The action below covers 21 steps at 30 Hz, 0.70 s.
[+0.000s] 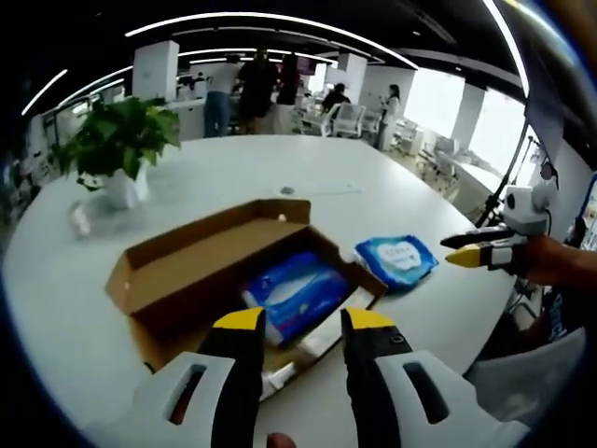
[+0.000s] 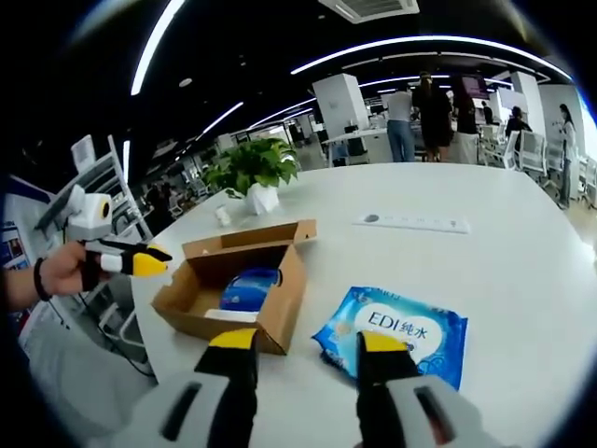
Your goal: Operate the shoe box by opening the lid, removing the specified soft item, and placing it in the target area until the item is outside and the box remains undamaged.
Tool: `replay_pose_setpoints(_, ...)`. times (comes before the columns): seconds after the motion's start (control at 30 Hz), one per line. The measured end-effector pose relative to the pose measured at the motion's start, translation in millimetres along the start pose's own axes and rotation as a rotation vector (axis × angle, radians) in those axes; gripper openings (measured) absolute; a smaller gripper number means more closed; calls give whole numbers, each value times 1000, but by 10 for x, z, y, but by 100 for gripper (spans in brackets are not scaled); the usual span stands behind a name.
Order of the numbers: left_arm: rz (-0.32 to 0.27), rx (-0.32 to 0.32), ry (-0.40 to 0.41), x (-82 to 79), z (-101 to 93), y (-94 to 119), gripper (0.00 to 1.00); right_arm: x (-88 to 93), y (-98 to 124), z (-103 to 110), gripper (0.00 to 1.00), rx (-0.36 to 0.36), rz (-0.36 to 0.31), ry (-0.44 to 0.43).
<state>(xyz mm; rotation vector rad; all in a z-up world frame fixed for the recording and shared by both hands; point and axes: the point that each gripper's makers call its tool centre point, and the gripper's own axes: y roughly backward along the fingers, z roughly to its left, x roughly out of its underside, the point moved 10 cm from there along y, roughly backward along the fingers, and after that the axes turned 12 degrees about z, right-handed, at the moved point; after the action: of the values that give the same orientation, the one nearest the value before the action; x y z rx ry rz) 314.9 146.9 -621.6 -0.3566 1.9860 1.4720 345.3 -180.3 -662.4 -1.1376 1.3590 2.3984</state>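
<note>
The left gripper (image 1: 303, 322) has its yellow-tipped jaws apart and holds nothing, the right gripper (image 2: 308, 343) also has its jaws apart and holds nothing, and a hand (image 2: 62, 269) grips the left one from behind.

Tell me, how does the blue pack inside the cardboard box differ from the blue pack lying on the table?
The pack in the box lies inside the open shoe box; the wipes pack lies flat on the white table, beside the box. The pack in the box looks thicker, while the wipes pack looks flat. The wipes pack shows "EDI" lettering; no lettering is legible on the pack in the box. Both are soft blue-and-white packages.
</note>
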Motion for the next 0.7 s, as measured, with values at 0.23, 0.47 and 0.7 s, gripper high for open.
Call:
replay_pose_setpoints(0.23, -5, 5, 5, 64, 77, 59, 34, 56, 57, 102, 40, -1, -8, 0)
replay_pose_setpoints(0.47, -8, 0, 3, 123, 190, 133, 36, 67, 43, 110, 42, -6, -6, 3)
replay_pose_setpoints(0.7, -17, 3, 23, 174, 238, 171, 37, 83, 8, 158, 43, -14, -1, 16)
